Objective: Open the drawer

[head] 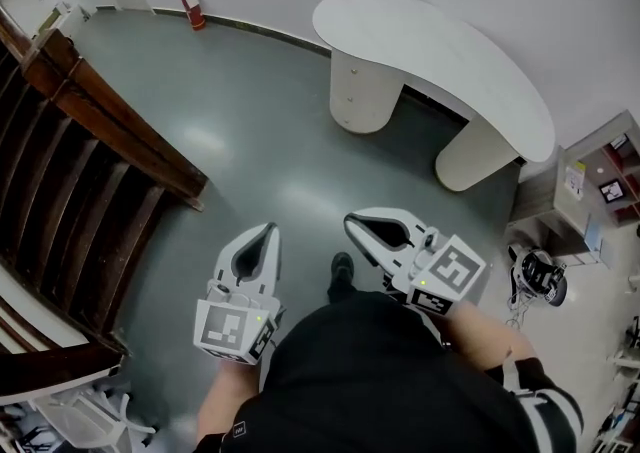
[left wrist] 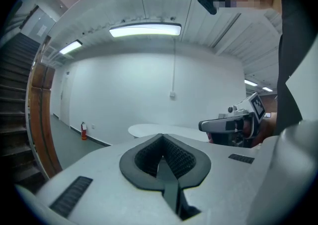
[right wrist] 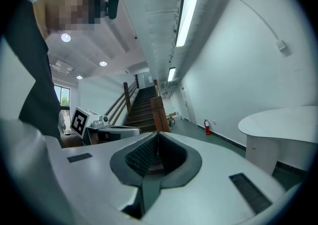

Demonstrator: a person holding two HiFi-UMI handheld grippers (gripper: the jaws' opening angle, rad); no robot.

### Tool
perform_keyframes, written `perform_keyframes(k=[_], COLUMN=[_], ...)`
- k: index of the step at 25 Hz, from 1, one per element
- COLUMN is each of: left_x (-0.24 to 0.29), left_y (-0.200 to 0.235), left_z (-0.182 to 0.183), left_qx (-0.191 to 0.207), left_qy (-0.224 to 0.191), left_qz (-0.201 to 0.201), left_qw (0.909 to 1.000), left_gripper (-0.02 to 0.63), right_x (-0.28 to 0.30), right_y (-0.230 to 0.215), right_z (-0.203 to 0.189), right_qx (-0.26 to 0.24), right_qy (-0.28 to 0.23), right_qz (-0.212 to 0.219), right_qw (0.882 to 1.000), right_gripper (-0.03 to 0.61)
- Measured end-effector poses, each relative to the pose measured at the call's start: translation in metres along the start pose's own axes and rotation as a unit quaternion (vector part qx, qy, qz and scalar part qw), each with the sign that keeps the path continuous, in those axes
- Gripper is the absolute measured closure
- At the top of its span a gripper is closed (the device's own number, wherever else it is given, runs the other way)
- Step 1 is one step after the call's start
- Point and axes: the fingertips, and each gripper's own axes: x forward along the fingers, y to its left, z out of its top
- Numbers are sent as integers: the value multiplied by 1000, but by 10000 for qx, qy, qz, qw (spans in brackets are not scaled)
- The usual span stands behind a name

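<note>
- Drawer: probably in the rounded white pedestal (head: 362,91) under the curved white bench (head: 430,51), well ahead; handle too small to make out.
- Likely light, stiff, straight pull; pinch the front pull centrally.
- Left gripper (head: 267,232), right gripper (head: 353,222): jaws together, empty.

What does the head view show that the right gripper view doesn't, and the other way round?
Only the head view: the person's black shoe and the shelves at the right edge.
Only the right gripper view: the long ceiling light and a window at the left.
Both: the curved white table, the red fire extinguisher, the wooden staircase, and the left gripper and right gripper, each with its jaws shut and nothing between them.
</note>
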Motion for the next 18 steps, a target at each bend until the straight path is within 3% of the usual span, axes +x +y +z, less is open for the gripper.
perform_keyframes(k=[7, 18], left_x=[81, 168], left_y=[12, 32], left_z=[22, 30], left_qx=[55, 27], left_qy=[83, 87], left_qz=[-154, -453], left_qw=[9998, 9989], left_gripper=[611, 611], right_x=[6, 20], right_y=[-79, -148], right_z=[19, 14], right_qx=[125, 242], right_qy=[-121, -10], right_qz=[-149, -454], right_qw=[9997, 9987], right_gripper=[561, 561])
